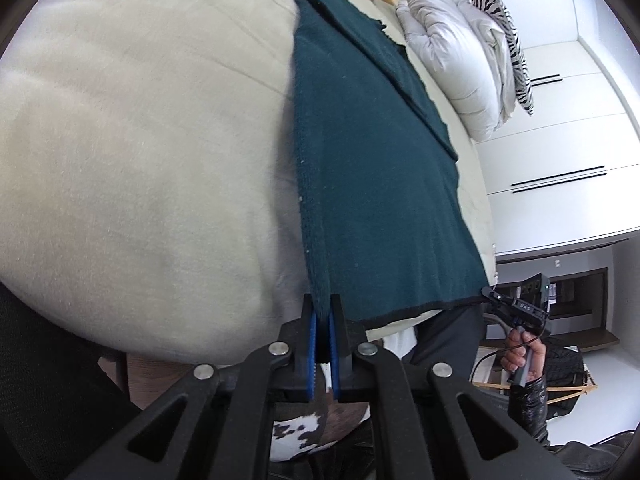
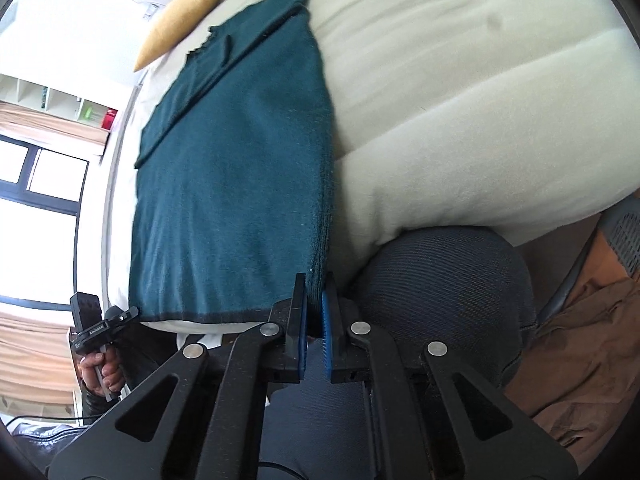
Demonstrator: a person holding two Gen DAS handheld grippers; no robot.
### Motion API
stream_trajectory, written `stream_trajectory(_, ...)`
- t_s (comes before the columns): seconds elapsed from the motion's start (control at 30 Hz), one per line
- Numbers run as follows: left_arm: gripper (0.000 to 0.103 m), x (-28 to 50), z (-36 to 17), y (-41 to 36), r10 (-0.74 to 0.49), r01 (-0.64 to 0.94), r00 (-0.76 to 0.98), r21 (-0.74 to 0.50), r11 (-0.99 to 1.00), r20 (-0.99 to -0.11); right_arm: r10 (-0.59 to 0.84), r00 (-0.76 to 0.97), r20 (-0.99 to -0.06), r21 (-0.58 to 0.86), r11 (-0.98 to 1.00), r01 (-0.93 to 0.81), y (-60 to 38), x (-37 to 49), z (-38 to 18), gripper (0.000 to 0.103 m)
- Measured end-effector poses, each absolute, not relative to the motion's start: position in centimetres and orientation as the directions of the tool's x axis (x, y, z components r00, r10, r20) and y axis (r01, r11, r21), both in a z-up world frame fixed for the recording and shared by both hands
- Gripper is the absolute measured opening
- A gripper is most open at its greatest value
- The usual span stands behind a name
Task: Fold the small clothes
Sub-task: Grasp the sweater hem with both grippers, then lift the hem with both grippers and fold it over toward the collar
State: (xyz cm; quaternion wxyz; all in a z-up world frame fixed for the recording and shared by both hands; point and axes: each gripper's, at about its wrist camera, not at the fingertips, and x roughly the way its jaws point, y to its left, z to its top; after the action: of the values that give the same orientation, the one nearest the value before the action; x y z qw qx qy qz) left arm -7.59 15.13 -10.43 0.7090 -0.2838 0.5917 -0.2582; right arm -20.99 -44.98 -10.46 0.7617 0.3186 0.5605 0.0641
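Closest in, the left gripper (image 1: 323, 314) has its two blue pads pressed together on one near corner of the dark teal knit garment (image 1: 372, 184), and the cloth goes right in between them. The right gripper (image 2: 316, 304) does the same on the other near corner, its pads squeezed on the thick knit edge. In the left wrist view the right gripper (image 1: 506, 302) shows small at the far end of the dark hem, with a hand (image 1: 524, 356) around its handle. So both grippers sit side by side at the near edge, each at one corner, and neither is nearer than the other. From there the garment runs straight away from them, long and flat, over the cream bed (image 1: 140, 160). Its long way points forward, toward the far end where a folded flap (image 2: 240, 36) already lies across it. Beyond that sit a yellow pillow (image 2: 180, 16) and a white duvet (image 1: 452, 52). I think the next move is to lift both corners and carry them forward over the cloth
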Motion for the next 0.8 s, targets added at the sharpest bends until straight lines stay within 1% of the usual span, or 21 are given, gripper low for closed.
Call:
stream_trajectory(0.1, 0.006, -7.4, -9.8, 15.5, -0.724, 0.031, 0.194, -0.734, 0.679, -0.662, 0.475, 0.392, -0.788, 0.584, 0.778, 0.231, -44.6, -20.7, -9.4, 0.005)
stream_trajectory(0.17, 0.006, -7.0, -9.2, 15.8, -0.747, 0.032, 0.225, -0.761, 0.648, -0.626, 0.493, 0.418, -0.763, 0.609, 0.765, 0.209, -44.2, -20.1, -8.7, 0.005)
stream_trajectory(0.43, 0.006, -3.6, -5.8, 15.8, -0.797, 0.062, 0.338, -0.833, 0.549, -0.501, 0.55, 0.535, -0.641, 0.706, 0.697, 0.129, -44.0, -15.8, -4.8, 0.005)
stream_trajectory(0.57, 0.006, -1.9, -4.5, 15.4, -0.798, 0.072, 0.388, -0.848, 0.525, -0.461, 0.564, 0.596, -0.571, 0.749, 0.655, 0.098, -44.2, -13.6, -3.1, 0.005)
stream_trajectory(0.67, 0.006, -0.4, -3.7, 15.8, -0.79, 0.082, 0.424, -0.85, 0.521, -0.443, 0.547, 0.646, -0.532, 0.761, 0.644, 0.082, -44.5, -12.3, -2.2, 0.005)
stream_trajectory(0.73, 0.006, 0.6, -3.2, 16.0, -0.783, 0.087, 0.451, -0.852, 0.516, -0.428, 0.535, 0.672, -0.512, 0.771, 0.632, 0.084, -44.7, -11.5, -2.0, 0.005)
stream_trajectory(0.8, 0.006, 1.8, -2.6, 15.9, -0.774, 0.095, 0.473, -0.849, 0.52, -0.421, 0.508, 0.691, -0.514, 0.761, 0.642, 0.094, -45.0, -10.7, -1.8, 0.005)
